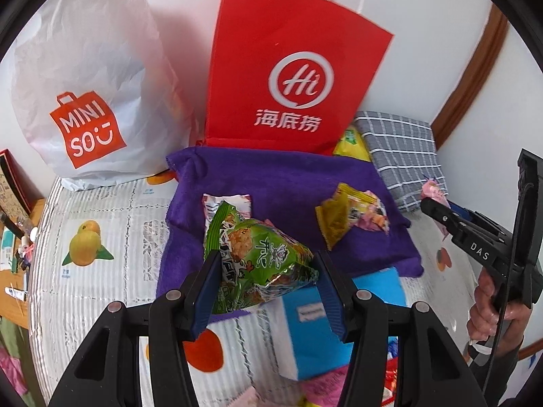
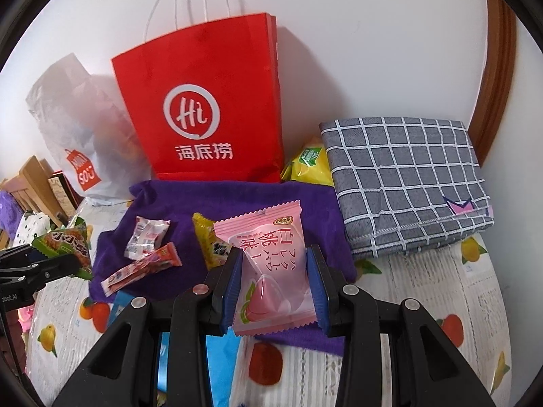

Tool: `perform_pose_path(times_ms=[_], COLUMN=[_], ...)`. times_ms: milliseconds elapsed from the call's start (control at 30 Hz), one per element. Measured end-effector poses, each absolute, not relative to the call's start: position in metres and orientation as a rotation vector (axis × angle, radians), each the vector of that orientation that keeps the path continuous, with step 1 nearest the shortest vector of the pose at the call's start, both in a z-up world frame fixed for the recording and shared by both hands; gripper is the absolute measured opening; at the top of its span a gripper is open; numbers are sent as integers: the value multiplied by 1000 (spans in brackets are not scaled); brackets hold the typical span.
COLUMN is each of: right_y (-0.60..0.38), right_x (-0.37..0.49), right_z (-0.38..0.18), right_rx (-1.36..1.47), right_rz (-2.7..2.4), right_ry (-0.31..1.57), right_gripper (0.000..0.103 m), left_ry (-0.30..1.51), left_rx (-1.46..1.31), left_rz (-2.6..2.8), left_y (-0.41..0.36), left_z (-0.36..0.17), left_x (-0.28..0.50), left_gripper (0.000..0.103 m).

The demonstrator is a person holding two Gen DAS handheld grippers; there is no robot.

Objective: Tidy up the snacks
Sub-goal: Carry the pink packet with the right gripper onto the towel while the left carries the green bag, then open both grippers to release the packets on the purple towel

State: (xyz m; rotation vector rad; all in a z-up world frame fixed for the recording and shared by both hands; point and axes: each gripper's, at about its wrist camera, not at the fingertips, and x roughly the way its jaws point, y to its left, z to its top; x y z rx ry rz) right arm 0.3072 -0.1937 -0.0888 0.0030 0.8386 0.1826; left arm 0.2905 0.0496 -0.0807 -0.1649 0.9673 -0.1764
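the left tool (image 1: 264, 281) shows black angular arms with round silver screw heads and two ribbed blue pads (image 1: 207, 291) set on black fingers. the right tool (image 2: 275, 288) is built alike: black triangular frames with cut-outs, silver screws, blue grooved pads. seen from the left wrist, the right tool's black body carries white letters "das", a small screw near its nose and a tall black upright plate behind; a hand (image 1: 492, 308) grips its handle, with a dark sleeve at the wrist. white lettering marks the left tool's side in the right view.
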Motion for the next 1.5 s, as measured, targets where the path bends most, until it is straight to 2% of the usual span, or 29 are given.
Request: perform_pose_path(times_ms=[767,1367,1433,1500], right_y=[-182,-170,-170,-169], right_x=[387,402,401,401], right_z=[-138,-160,-159,-158], right_rx=[-10,-48,-51,-51], right_rz=[188,195,195,194], right_ry=[911,965,967,966], right_gripper=[37,38,42,54], left_ry=[1030,1069,1071,1073], left_rx=[-113,-106,-122,-123], left_rz=[-173,-194,-202,-208], left_y=[47,48,50,50], left_z=[-129,-146,-146,-146], left_x=[349,365,366,365], left_gripper=[52,54,56,61])
